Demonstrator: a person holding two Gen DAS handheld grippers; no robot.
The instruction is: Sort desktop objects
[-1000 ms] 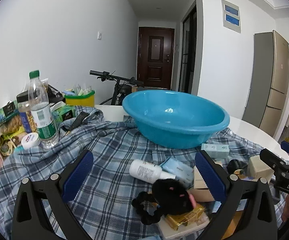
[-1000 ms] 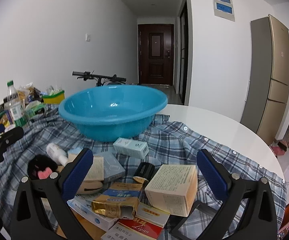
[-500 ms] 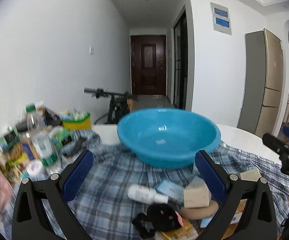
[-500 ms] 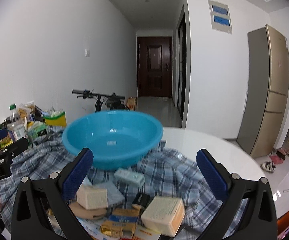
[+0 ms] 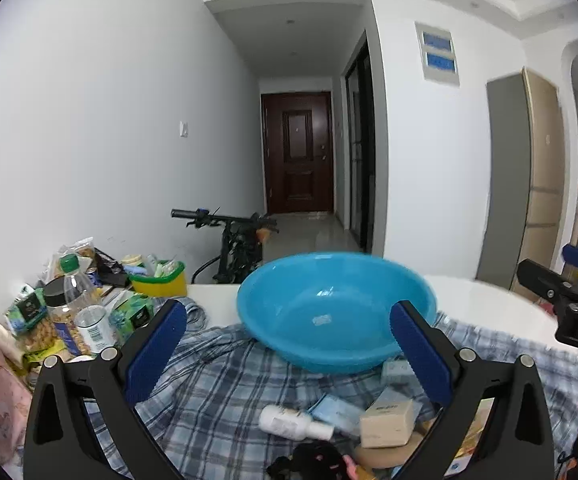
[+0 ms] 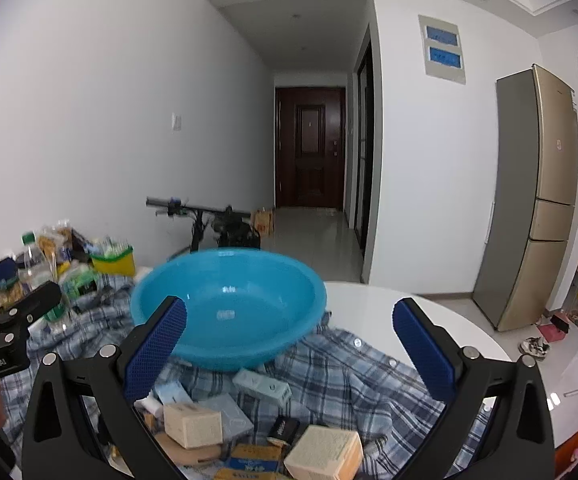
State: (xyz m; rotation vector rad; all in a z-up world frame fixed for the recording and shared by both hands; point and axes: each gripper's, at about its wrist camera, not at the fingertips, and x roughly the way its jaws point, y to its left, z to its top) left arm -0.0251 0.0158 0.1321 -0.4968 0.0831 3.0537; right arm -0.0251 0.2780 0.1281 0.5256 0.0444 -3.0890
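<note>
On the tabletop [image 6: 389, 300], over a checked shirt [image 6: 349, 368], sits the clutter to be sorted: a white bottle [image 5: 293, 424], several small boxes, a tan box [image 6: 323, 458] and a black fuzzy thing [image 5: 313, 460], all heaped close together at 6 o'clock from the blue basin [image 6: 229, 308]. The basin is empty and stands just beyond the heap, touching the shirt.

Both tools hang above the pile with nothing between their blue pads. The left gripper [image 5: 289, 356] has its jaws spread wide, and so does the right gripper [image 6: 289, 352]; neither touches anything. From the left view the right tool shows at 3 o'clock.

I'd judge that sorting has barely begun, as nothing lies in the basin. This looks like the choosing step. The next move calls for dropping one tool onto a single item, the tan box or the bottle being the most exposed, and closing on it without dragging its neighbours.

At 9 o'clock stands a separate crowd of snacks and a water bottle [image 5: 75, 288].
</note>
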